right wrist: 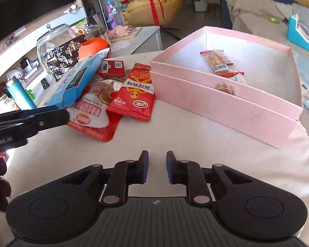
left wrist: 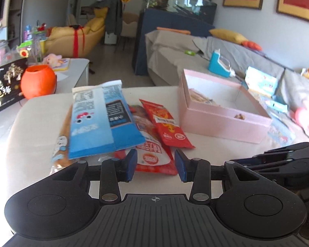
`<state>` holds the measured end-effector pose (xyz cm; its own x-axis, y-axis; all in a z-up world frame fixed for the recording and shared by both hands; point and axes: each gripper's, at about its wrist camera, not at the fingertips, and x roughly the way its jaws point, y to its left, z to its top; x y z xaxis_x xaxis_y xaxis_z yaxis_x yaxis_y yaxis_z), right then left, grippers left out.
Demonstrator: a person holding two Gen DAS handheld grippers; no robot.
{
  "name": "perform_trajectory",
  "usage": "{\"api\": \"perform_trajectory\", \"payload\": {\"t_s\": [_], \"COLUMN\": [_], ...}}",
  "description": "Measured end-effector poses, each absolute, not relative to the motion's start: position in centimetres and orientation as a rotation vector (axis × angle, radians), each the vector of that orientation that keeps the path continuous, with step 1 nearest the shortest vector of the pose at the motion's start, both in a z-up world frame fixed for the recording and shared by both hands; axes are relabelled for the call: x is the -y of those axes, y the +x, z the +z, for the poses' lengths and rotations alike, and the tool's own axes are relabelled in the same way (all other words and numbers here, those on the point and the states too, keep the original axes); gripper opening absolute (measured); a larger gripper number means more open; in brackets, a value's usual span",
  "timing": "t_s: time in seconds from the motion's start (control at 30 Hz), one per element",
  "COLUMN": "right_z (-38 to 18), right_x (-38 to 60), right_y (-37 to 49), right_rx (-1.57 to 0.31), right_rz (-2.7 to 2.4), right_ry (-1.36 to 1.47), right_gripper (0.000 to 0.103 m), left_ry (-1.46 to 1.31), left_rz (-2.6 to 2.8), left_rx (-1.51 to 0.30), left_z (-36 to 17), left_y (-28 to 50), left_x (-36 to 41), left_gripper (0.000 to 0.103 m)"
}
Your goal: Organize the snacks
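A pile of snack packets lies on the white table: a blue-and-white packet (left wrist: 101, 119) (right wrist: 76, 80), a red-and-white packet (left wrist: 152, 156) (right wrist: 92, 113) and a small red packet (left wrist: 166, 123) (right wrist: 134, 90). An open pink box (left wrist: 222, 121) (right wrist: 226, 103) stands to their right, with a wrapped snack bar (right wrist: 218, 61) and a small brown snack (right wrist: 224, 87) inside. My left gripper (left wrist: 156, 163) is open, its fingers just at the near edge of the red-and-white packet. My right gripper (right wrist: 157, 167) is open and empty over bare table, in front of the box.
An orange pumpkin-shaped pot (left wrist: 39, 82), a black snack box (left wrist: 4, 86) and a glass jar (right wrist: 51, 41) stand behind the pile. A teal bottle (right wrist: 20, 94) is at the left. A grey sofa (left wrist: 195, 49) with blue packets (left wrist: 261, 82) lies beyond the box.
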<state>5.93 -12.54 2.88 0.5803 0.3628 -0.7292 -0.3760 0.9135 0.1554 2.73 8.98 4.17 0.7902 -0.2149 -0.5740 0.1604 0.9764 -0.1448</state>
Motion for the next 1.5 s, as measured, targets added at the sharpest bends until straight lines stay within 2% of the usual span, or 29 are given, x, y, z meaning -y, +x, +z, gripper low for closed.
{"api": "perform_trajectory", "payload": {"t_s": [0.07,0.1,0.17,0.2,0.23,0.27,0.33,0.4,0.47,0.7,0.77,0.9,1.0,1.07,1.17,1.33,1.43,1.5], "right_z": [2.5,2.5,2.2,1.9,1.6,1.6,1.7,1.6,1.6,1.6,1.6,1.6,1.6,1.6,1.6,1.6,1.6,1.6], "right_x": [12.8,12.9,12.6,12.3,11.8,11.3,11.2,11.8,12.4,12.7,12.8,12.7,12.7,12.9,13.1,13.1,13.1,13.3], "right_y": [5.4,5.1,4.5,4.1,3.7,3.4,3.1,3.5,3.8,3.7,3.6,3.6,3.5,3.6,3.7,3.6,3.5,3.6], "right_rx": [-0.811,-0.792,-0.752,-0.733,-0.717,-0.708,-0.695,-0.714,-0.718,-0.715,-0.715,-0.716,-0.715,-0.714,-0.714,-0.714,-0.713,-0.713], "right_rz": [0.444,0.450,0.453,0.445,0.431,0.421,0.419,0.419,0.426,0.424,0.426,0.431,0.429,0.421,0.412,0.409,0.400,0.395], "right_ry": [-0.031,-0.037,-0.065,-0.088,-0.120,-0.151,-0.165,-0.128,-0.082,-0.064,-0.056,-0.056,-0.055,-0.051,-0.036,-0.034,-0.030,-0.024], "right_gripper": [0.027,0.035,0.053,0.068,0.072,0.072,0.077,0.078,0.078,0.079,0.080,0.081,0.082,0.082,0.083,0.083,0.083,0.084], "left_ry": [-0.050,-0.026,0.033,0.068,0.079,0.068,0.030,-0.020,-0.025,0.168,0.216,0.246,0.214,0.170,0.065,0.041,0.070,0.089], "left_rz": [-0.181,-0.173,-0.136,-0.091,-0.070,-0.061,-0.065,-0.113,-0.143,-0.119,-0.123,-0.139,-0.128,-0.140,-0.238,-0.215,-0.163,-0.158], "left_rx": [-0.622,-0.610,-0.590,-0.595,-0.601,-0.607,-0.618,-0.644,-0.655,-0.655,-0.647,-0.623,-0.624,-0.624,-0.661,-0.652,-0.679,-0.685], "left_z": [3.7,3.6,3.8,3.9,3.9,3.9,4.1,4.0,3.7,2.8,2.5,2.2,2.4,2.7,3.0,3.1,2.7,2.7], "left_y": [3.7,4.3,5.3,6.0,6.6,7.0,7.6,8.1,8.5,9.8,9.6,8.8,8.7,8.4,8.1,9.0,10.1,10.1], "left_x": [-8.4,-8.4,-8.4,-8.5,-8.8,-9.3,-10.1,-10.4,-9.8,-5.9,-5.5,-5.9,-6.6,-7.1,-7.2,-6.5,-6.1,-5.9], "left_gripper": [0.043,0.042,0.041,0.041,0.051,0.059,0.059,0.054,0.059,0.064,0.068,0.070,0.068,0.057,0.049,0.051,0.057,0.058]}}
